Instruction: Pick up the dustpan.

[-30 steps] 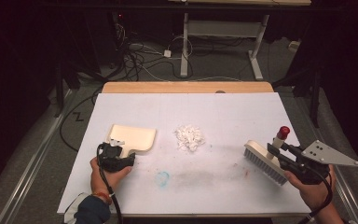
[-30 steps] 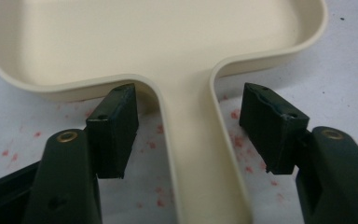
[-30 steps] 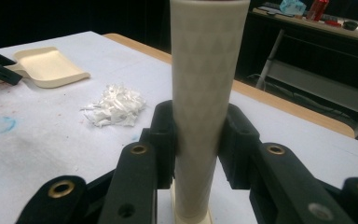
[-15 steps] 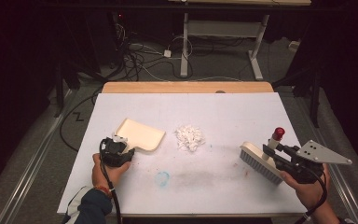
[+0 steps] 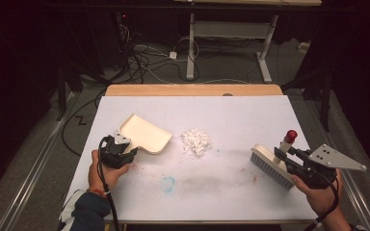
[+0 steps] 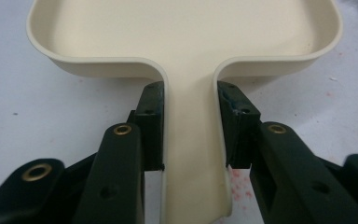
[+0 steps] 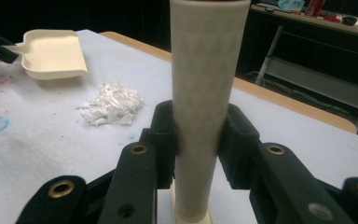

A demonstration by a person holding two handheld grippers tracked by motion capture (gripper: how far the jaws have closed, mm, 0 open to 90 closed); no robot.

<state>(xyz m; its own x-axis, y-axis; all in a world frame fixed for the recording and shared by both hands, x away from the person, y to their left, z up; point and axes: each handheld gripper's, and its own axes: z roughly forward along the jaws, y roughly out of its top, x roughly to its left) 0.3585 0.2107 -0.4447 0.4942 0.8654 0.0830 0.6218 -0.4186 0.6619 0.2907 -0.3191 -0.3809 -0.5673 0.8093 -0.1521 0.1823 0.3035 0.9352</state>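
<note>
1. Gripping one cream dustpan (image 5: 144, 135) by its flat handle, my left gripper (image 5: 117, 150) sits at the left side of the table (image 5: 231, 115); in the left gripper view both my jaws press against the two edges of the handle (image 6: 193, 140), with the pan's tray spreading out beyond them.
2. My left hand (image 5: 103, 166) wraps the gripper body, a dark sleeve (image 5: 89, 211) below it, and one black cable (image 5: 107, 197) trails back along the forearm.
3. Stains on the white cover: one faint blue ring (image 5: 167, 183) near the front middle, and scattered red specks (image 6: 240, 184) beside the pan's handle.
4. One small pile of white shreds (image 5: 196, 141) lies near the table's middle, just right of the dustpan's open lip and apart from it.
5. One brush (image 5: 270, 163) stands right of the pile, its bristle block low over the cover; I cannot tell whether the bristles touch it.
6. My right gripper (image 5: 293, 161) is clamped on the brush's pale round handle (image 7: 205, 93), one jaw on each side of it, the handle rising upright between them in the right gripper view; a red tip (image 5: 290, 135) caps it.
7. My right hand (image 5: 320, 192) holds that gripper at the table's right edge, the one grey three-cornered plate (image 5: 335, 158) on top.
</note>
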